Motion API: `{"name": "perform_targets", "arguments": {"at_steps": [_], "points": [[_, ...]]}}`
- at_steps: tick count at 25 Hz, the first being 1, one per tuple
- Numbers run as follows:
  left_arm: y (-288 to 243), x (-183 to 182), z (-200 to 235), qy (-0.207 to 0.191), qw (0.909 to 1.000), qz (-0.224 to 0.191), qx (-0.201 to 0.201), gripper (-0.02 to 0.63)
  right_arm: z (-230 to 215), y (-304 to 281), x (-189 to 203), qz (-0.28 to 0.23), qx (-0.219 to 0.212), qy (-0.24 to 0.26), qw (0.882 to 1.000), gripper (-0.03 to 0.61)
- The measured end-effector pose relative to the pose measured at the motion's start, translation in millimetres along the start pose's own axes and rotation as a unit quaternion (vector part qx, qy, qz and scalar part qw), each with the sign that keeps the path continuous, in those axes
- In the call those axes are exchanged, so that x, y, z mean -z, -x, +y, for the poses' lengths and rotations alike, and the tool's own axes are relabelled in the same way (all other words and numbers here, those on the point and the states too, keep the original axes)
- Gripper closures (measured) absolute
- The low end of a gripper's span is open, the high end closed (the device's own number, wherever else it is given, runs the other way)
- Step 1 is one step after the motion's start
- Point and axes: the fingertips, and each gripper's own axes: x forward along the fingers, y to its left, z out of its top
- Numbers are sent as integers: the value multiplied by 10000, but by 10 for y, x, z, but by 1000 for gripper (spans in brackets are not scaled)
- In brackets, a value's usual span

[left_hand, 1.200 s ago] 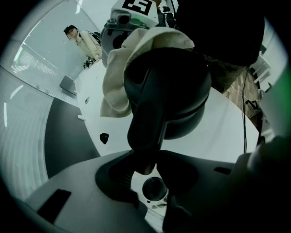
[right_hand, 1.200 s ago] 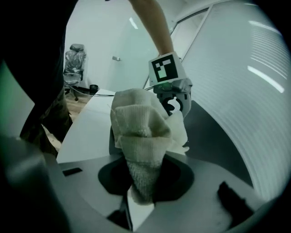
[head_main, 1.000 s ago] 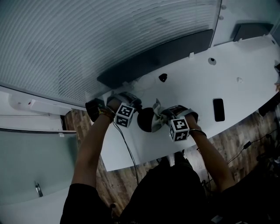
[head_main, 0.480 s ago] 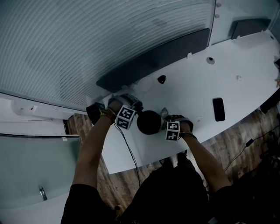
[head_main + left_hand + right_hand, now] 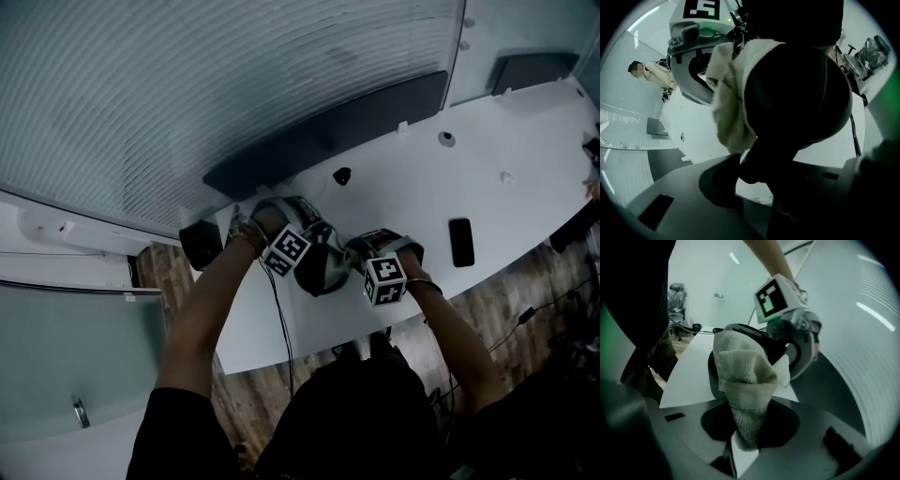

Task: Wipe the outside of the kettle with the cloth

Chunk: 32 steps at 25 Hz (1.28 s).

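Note:
On the white desk [image 5: 412, 192] stands a black kettle [image 5: 317, 276], seen from above between my two grippers. My left gripper [image 5: 292, 249] is shut on the kettle's handle; in the left gripper view the kettle's round body [image 5: 799, 93] fills the middle and its dark handle runs down between the jaws of my left gripper [image 5: 757, 180]. My right gripper [image 5: 382, 277] is shut on a beige knitted cloth [image 5: 743, 380], which is pressed against the kettle's side [image 5: 715, 369]. The same cloth [image 5: 727, 105] shows bunched against the kettle in the left gripper view.
A black phone [image 5: 459, 242] lies on the desk to the right of my right gripper. A small dark knob [image 5: 342, 175] and a long dark panel [image 5: 328, 131] sit behind the kettle. A cable [image 5: 279, 319] hangs over the desk's near edge. A person [image 5: 654, 75] stands far off.
Both grippers have shifted up and right. The left gripper now covers the kettle's left side, and the cloth has been dragged across the kettle's near side.

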Motion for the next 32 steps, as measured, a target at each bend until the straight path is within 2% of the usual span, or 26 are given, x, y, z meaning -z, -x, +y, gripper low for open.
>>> {"name": "perform_targets", "arguments": {"at_steps": [3, 7, 10, 12, 15, 17, 18, 21, 24, 27, 32], "points": [[-32, -5, 48, -165, 9998, -1, 80, 471, 89, -115, 62, 405, -206, 363, 9983, 486], [-41, -3, 50, -149, 9998, -33, 90, 471, 249, -338, 228, 595, -410, 162, 9973, 486], [-43, -5, 54, -159, 9998, -27, 113, 471, 669, -653, 472, 898, -958, -26, 9913, 485], [-37, -12, 53, -120, 9999, 1, 92, 471, 930, -806, 554, 973, -1115, -154, 9889, 485], [-44, -43, 62, 49, 10000, 62, -20, 471, 801, -607, 552, 856, -591, -704, 9921, 485], [-52, -34, 71, 140, 9998, 57, -86, 469, 432, -311, 549, 644, -22, -1087, 9920, 485], [-51, -19, 74, 156, 9998, 51, -100, 469, 225, -180, 532, 537, 225, -1126, 9919, 485], [-39, 2, 72, 115, 9999, 43, -75, 469, -258, 22, 356, 326, 553, -712, 9954, 486], [-42, -9, 59, 65, 10000, 53, -21, 469, -352, -175, 104, 209, 256, 11, 9995, 485], [-54, -24, 59, 70, 9999, 105, -26, 469, -279, -416, -3, 291, -72, 565, 9980, 485], [-51, -1, 70, 89, 9999, 132, -48, 469, -222, -618, 100, 351, -346, 438, 9978, 486]]}}
